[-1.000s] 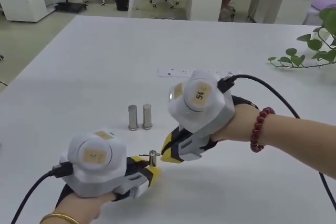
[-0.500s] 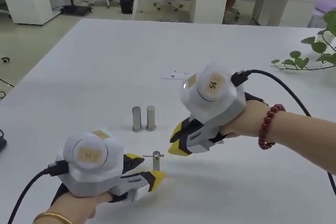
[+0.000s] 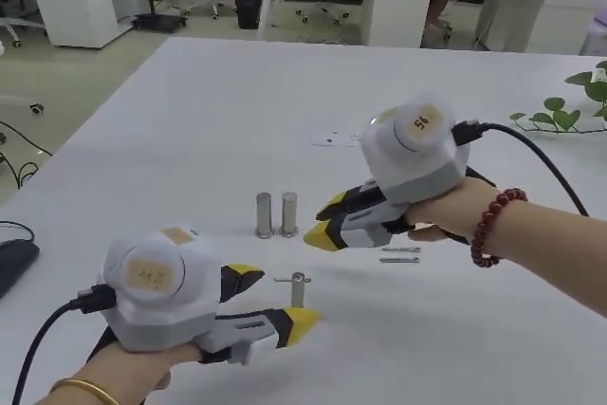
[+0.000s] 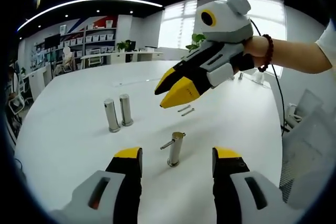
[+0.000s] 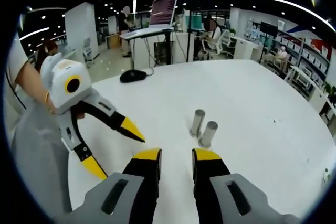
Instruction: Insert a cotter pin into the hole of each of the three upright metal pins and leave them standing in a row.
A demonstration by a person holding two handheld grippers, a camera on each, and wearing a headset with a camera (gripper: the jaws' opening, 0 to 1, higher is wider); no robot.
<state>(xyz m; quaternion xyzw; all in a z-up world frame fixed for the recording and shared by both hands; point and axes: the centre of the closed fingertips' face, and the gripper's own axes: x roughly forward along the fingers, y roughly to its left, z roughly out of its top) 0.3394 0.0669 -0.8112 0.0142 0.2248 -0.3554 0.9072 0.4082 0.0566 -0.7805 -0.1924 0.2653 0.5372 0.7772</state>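
Two metal pins (image 3: 276,214) stand together on the table (image 3: 190,120). A third pin (image 3: 298,289), cotter pin (image 3: 284,279) through it, stands untouched between the wide-open jaws of the left gripper (image 3: 282,297). The right gripper (image 3: 318,224) hovers nearby, slightly parted and empty.

Yellow-tipped tongs (image 3: 277,299), red bracelet (image 3: 486,227)

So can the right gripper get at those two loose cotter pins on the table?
Probably yes. The cotter pins lie on bare table with nothing over them, close behind the right gripper, which is open and empty. Its jaws point away from them, though, so it would have to swing back.
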